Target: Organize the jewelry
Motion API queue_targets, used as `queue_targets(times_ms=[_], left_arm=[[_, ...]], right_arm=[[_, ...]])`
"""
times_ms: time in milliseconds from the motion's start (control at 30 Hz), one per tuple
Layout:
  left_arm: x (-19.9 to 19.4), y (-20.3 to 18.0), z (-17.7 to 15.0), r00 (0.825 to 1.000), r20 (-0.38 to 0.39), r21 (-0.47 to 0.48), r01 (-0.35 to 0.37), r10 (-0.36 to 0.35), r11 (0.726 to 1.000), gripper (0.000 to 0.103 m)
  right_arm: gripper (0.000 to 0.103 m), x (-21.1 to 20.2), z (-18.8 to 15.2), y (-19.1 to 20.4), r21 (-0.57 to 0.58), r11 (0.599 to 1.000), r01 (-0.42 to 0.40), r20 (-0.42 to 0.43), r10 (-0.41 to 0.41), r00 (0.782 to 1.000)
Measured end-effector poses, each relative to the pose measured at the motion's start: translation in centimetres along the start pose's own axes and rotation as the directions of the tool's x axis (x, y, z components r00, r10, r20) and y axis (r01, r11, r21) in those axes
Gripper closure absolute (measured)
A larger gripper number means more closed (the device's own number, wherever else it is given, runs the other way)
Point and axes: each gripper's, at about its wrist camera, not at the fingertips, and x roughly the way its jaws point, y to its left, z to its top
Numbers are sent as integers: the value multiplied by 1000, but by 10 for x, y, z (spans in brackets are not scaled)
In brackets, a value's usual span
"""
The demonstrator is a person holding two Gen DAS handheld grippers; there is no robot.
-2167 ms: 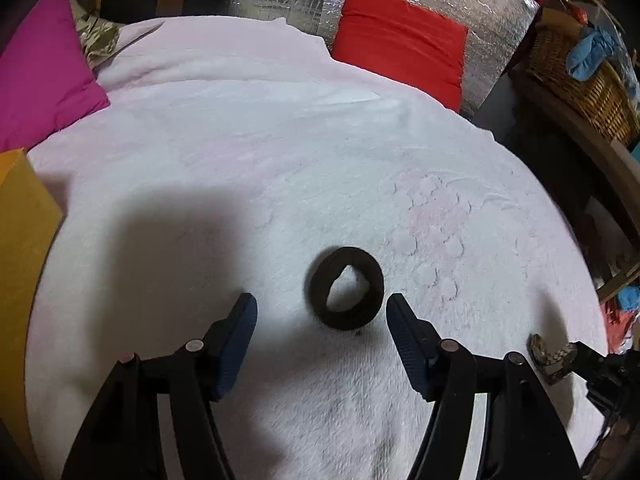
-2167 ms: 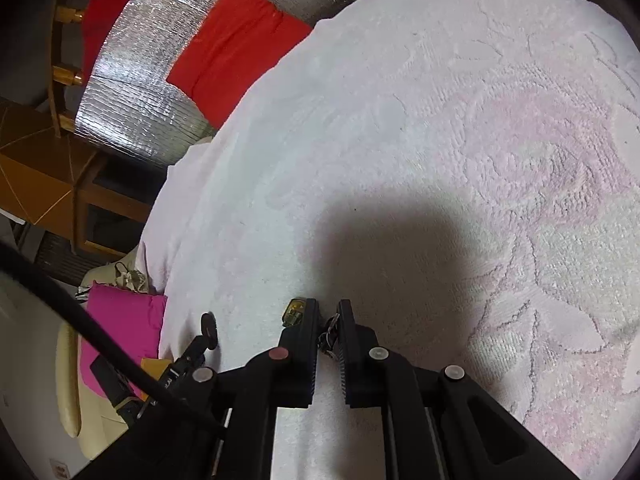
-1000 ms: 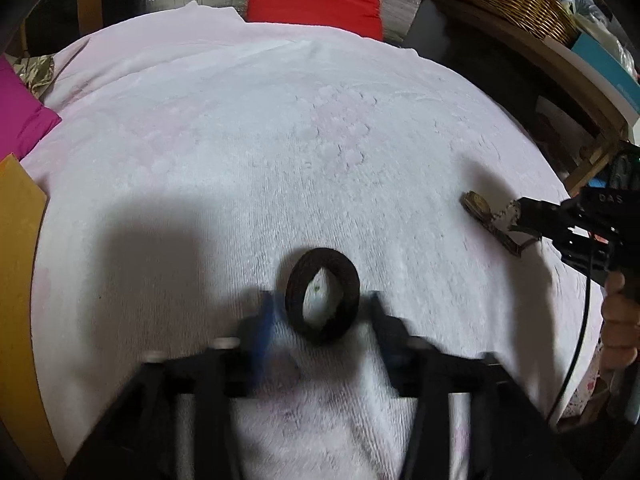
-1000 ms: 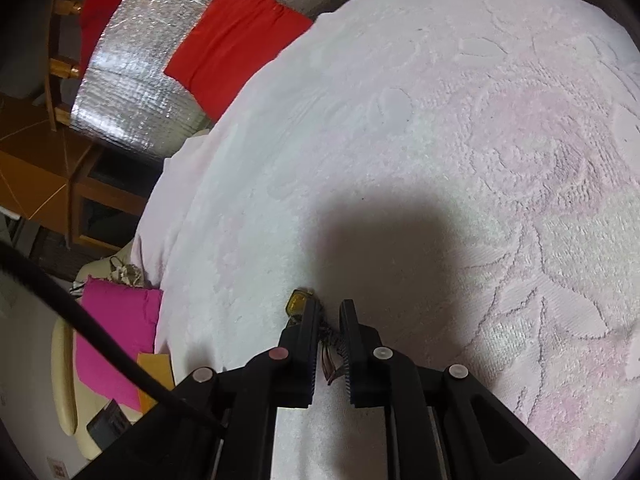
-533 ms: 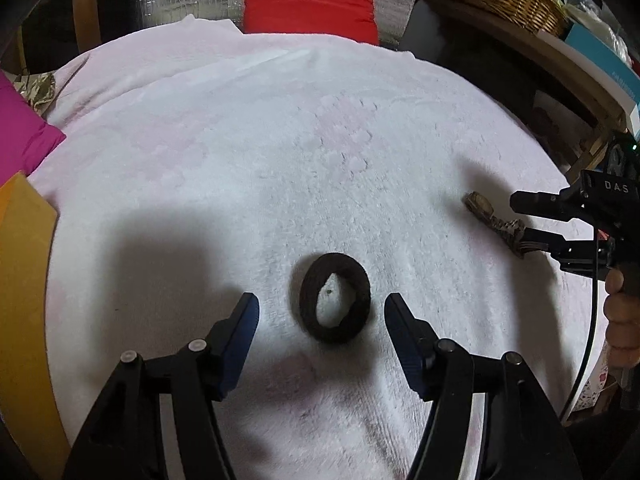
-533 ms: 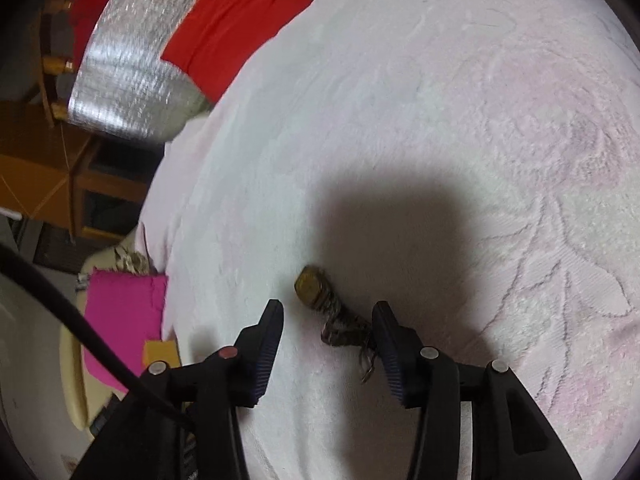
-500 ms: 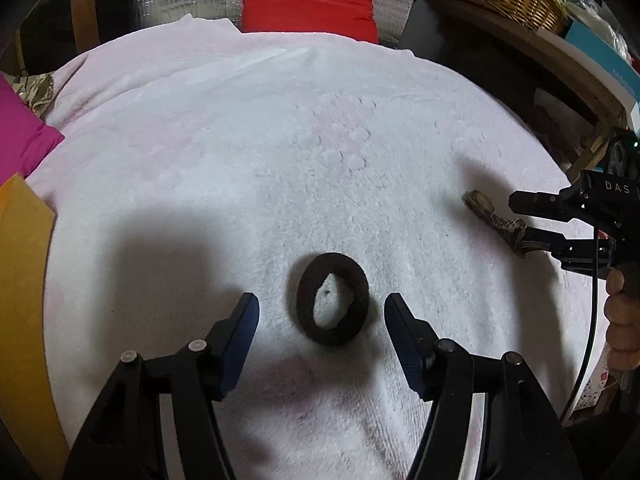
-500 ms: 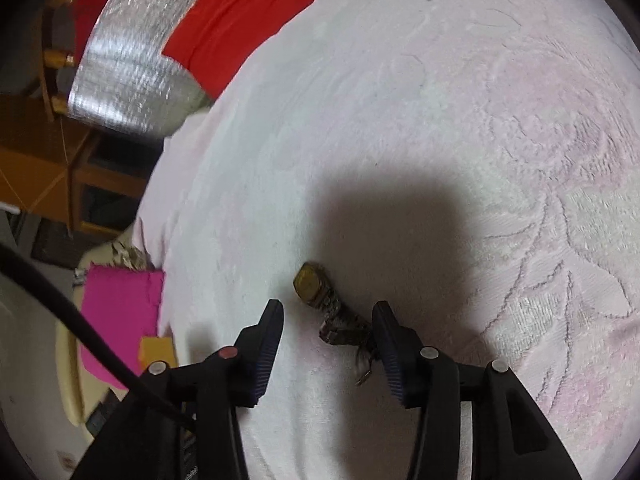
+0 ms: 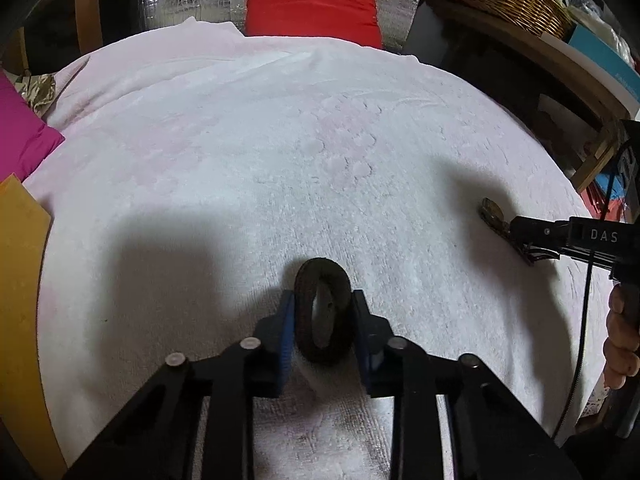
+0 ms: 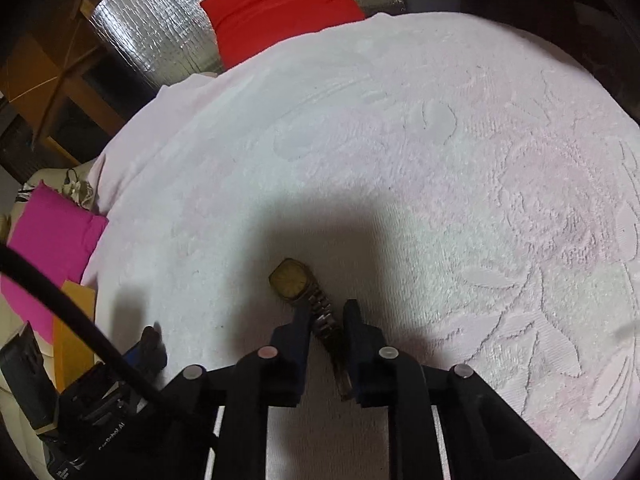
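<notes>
Closing L gripper point(image 9: 323, 300) on dark ring point(image 9: 323, 316), squeezed upright btwn pads on towel point(image 9: 280, 152). R gripper point(image 10: 326, 320) also closing, pinching watch point(image 10: 298, 282) strap; long axis runs fwd-left, face poking out beyond the tips.

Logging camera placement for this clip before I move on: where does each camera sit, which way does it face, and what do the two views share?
Left wrist: rides the left gripper, looking down along its fingers at the dark ring between its closing jaws; the person's hand shows at the right edge.
Right wrist: rides the right gripper, looking down at the gold watch, band between its closing jaws; no body part shows.
Shared: the white towel, red cushion, and the watch.
</notes>
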Motion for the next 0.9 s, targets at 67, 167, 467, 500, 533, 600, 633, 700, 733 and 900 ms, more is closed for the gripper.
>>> queue_targets(times_ms=[67, 167, 467, 500, 533, 600, 633, 700, 733, 900], left_arm=[[-2, 0, 0, 1000, 5, -4, 1, -1, 1000, 84], [-6, 2, 2, 1000, 16, -13, 13, -13, 1000, 86], [-30, 14, 4, 995, 72, -64, -59, 63, 996, 86], [-33, 14, 3, 994, 75, -69, -77, 82, 995, 86], [-36, 14, 3, 992, 79, -72, -88, 94, 994, 86], [-42, 14, 1, 990, 86, -77, -106, 112, 991, 86], [-45, 13, 1, 988, 90, -76, -118, 124, 990, 86], [-50, 10, 0, 983, 103, -63, -144, 150, 988, 86], [-54, 10, -2, 981, 109, -58, -152, 157, 987, 86], [-70, 5, -3, 967, 157, -40, -198, 202, 979, 86]], right_arm=[[89, -4, 0, 1, -3, 1000, -3, 15, 3, 1000], [89, -11, 0, 0, -4, 1000, -26, 34, 26, 999], [89, -19, -4, 6, 88, 970, -226, 30, 224, 974], [89, -18, -4, 6, 101, 965, -242, 29, 240, 970], [89, -17, -4, 5, 115, 959, -259, 27, 258, 966], [89, -16, -4, 6, 129, 952, -279, 26, 278, 960], [89, -16, -5, 5, 138, 947, -289, 27, 288, 957], [89, -14, -4, 5, 153, 939, -309, 25, 309, 951], [89, -13, -4, 6, 159, 936, -315, 25, 315, 949], [89, -14, -4, 12, 168, 922, -349, 27, 349, 937]])
